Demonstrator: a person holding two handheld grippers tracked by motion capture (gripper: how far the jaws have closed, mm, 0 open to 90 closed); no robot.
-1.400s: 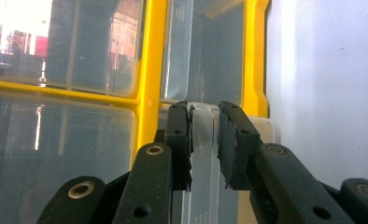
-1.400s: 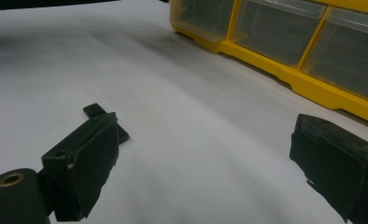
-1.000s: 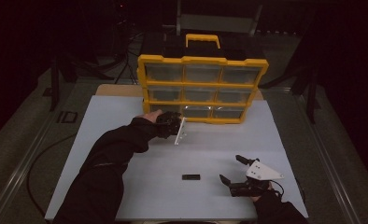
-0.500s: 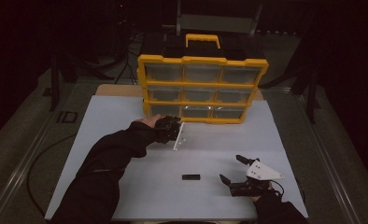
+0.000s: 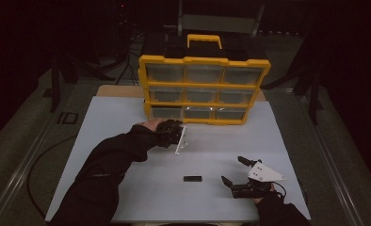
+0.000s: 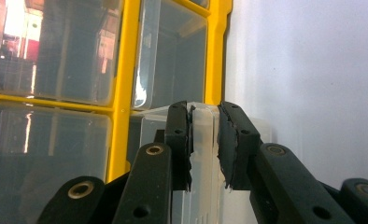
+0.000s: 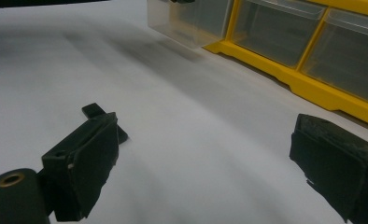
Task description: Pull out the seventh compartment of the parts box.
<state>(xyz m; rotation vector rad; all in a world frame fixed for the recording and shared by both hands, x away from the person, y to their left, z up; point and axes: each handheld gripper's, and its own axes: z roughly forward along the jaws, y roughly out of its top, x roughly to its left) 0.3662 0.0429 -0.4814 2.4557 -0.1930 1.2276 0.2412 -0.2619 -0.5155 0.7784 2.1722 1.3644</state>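
Note:
A yellow organiser (image 5: pixel 205 60) with clear drawers stands at the back of the white table. My left gripper (image 5: pixel 175 128) is at its bottom-left slot. In the left gripper view my left gripper (image 6: pixel 204 140) is shut on the front wall of a clear drawer (image 6: pixel 203 121), beside the organiser frame (image 6: pixel 126 70). The right gripper view has that drawer (image 7: pixel 191 18) sticking out of the organiser (image 7: pixel 285 77). My right gripper (image 5: pixel 231 170) rests on the table at the front right. Nothing is between the jaws of my right gripper (image 7: pixel 210 163), which is open. A small black block (image 5: pixel 192 179) lies just left of it.
The white table (image 5: pixel 287 141) ends close in front of my right hand. In the right gripper view the black block (image 7: pixel 95 112) is partly hidden behind one jaw. A black handle (image 5: pixel 204 40) tops the organiser. Dark floor and stands surround the table.
My left hand has drawn back slightly toward the near side, with the drawer front still gripped. The right gripper has stayed put.

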